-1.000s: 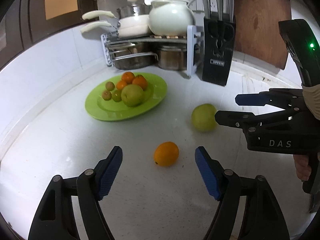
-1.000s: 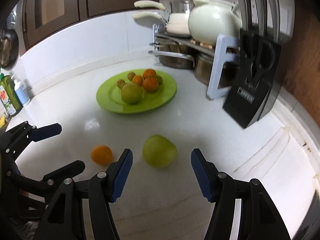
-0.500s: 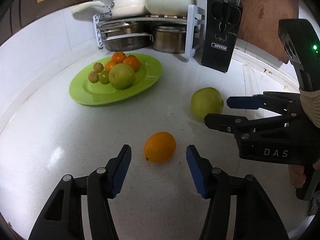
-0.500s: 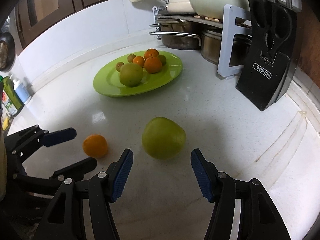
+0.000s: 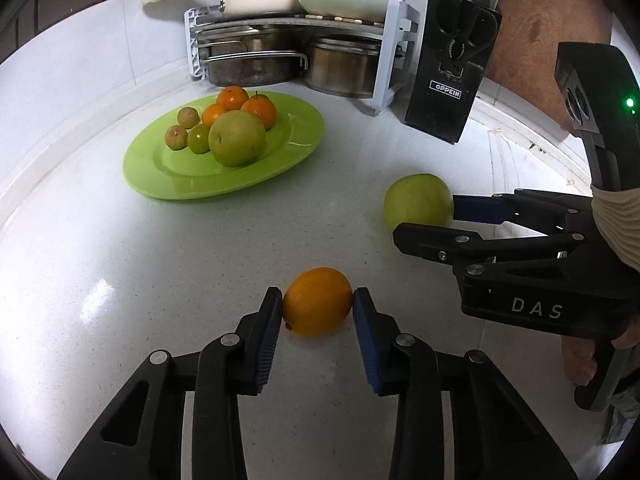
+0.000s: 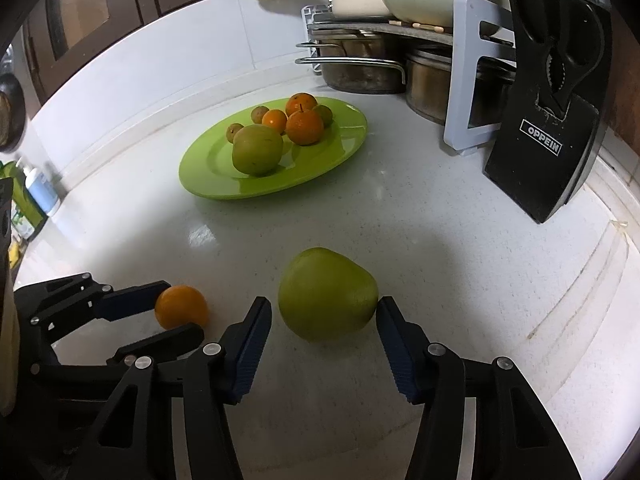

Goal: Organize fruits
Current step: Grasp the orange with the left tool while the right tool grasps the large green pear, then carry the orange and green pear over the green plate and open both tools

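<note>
left tongs: just closing, clamped on orange on tabletop | right tongs: closing, still apart around green fruit | risk: round fruit rolls or squirts free; plate is well apart

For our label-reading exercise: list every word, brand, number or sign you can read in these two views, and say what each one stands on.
"OPPEIN": white boxed lettering on the front of the black knife block, readable in both views.
"DAS": pale letters on the body of the right hand-held gripper, seen in the left wrist view.
Bottles at the left edge of the right wrist view: labels too small and blurred to read.
</note>
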The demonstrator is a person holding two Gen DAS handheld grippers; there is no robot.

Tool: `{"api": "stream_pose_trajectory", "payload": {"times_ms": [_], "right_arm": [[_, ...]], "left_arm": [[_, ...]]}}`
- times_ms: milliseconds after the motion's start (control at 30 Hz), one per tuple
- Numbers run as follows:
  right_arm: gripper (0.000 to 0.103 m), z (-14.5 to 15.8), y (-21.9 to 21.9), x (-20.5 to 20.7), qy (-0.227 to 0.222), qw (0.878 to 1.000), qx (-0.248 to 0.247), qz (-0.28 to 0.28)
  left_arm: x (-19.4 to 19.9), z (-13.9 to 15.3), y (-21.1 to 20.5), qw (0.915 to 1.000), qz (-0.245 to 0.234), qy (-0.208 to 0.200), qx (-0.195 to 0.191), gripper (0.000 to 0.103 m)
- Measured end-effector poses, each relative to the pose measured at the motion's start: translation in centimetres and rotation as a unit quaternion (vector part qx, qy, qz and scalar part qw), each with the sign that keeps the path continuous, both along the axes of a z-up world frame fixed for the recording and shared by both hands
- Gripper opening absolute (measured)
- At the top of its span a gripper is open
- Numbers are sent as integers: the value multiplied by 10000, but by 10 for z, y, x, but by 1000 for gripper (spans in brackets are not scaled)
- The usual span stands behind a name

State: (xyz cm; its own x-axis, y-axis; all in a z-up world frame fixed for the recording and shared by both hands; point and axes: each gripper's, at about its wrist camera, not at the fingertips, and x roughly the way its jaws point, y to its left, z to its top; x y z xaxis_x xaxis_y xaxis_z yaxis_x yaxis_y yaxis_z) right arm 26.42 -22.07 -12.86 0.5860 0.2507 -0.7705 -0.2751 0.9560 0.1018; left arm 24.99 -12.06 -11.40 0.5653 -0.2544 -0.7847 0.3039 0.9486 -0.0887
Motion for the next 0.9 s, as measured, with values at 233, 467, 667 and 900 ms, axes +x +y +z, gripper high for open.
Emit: {"api": "stream_pose_trajectory", "payload": {"times_ms": [233, 467, 667, 900], "right_arm": [[52, -3, 1, 4, 29, 10000, -19, -4], [51, -4, 1, 4, 1, 10000, -17, -4], [51, -4, -1, 3, 7, 10000, 17, -34], [51, 3, -3, -2, -60, 9999, 85, -85]], "left_arm": [[3, 6, 2, 9999, 33, -93, -53, 36], [11, 11, 4, 9998, 110, -168, -66, 36], [11, 17, 5, 9996, 101, -257, -90, 36], [7, 23, 8, 9993, 114, -328, -111, 36]]}}
